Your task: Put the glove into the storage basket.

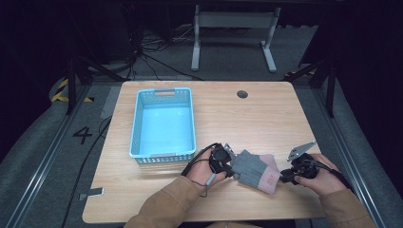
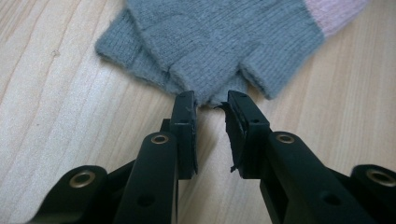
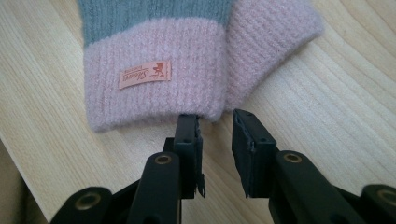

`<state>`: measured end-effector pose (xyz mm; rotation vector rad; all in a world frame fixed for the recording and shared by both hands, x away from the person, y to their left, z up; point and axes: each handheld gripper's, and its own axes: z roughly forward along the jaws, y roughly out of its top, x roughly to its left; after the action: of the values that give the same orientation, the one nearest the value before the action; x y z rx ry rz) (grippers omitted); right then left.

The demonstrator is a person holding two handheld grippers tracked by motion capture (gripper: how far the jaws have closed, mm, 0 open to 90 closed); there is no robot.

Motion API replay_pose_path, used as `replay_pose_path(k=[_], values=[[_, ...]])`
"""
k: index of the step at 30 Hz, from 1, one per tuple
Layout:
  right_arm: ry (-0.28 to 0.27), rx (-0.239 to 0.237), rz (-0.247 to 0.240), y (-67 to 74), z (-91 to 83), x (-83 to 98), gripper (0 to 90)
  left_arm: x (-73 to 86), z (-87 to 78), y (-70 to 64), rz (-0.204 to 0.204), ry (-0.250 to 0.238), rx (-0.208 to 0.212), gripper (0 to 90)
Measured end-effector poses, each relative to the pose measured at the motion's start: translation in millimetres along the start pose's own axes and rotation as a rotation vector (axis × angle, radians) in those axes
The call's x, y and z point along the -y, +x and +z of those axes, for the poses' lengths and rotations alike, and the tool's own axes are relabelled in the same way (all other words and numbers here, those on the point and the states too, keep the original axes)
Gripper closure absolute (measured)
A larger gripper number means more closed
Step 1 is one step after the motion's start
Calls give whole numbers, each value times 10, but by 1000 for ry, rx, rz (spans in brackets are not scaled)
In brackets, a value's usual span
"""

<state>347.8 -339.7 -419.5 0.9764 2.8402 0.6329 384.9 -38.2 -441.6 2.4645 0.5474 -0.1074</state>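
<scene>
Gloves between two claws on the worktop [image 1: 247,118]

The gloves [image 1: 255,169] are flanked by the left claw [image 2: 211,103] and right claw [image 3: 215,117], both held apart, unclamped; the blue basket [image 1: 138,124] is seen empty.

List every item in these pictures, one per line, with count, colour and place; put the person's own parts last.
Knitted gloves: two stacked, grey with pink cuffs, front of table between the claws.
Small label: one, salmon pink, on upper glove's cuff.
Perforated plastic basket: one, light blue, left half of table, nothing inside.
Wooden table: one, light wood, centre.
Round cable hole: one, dark, table's far edge.
Left claw: one, black, jaws open at gloves' finger end.
Right claw: one, black, jaws open at cuff edge.
Sleeves: two, tan, bottom edge.
</scene>
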Motion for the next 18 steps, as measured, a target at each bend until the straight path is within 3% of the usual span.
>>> replay_pose_path(k=[8,14,18], values=[[0,-3,-2,-1,15,-2,734,-16,56,14,-24,5,6,747],[5,-3,-8,10,30,-14,764,-38,53,-4,-10,13,-11,855],[12,-8,-5,36,28,-30,831,-48,43,-27,0,17,-22,884]])
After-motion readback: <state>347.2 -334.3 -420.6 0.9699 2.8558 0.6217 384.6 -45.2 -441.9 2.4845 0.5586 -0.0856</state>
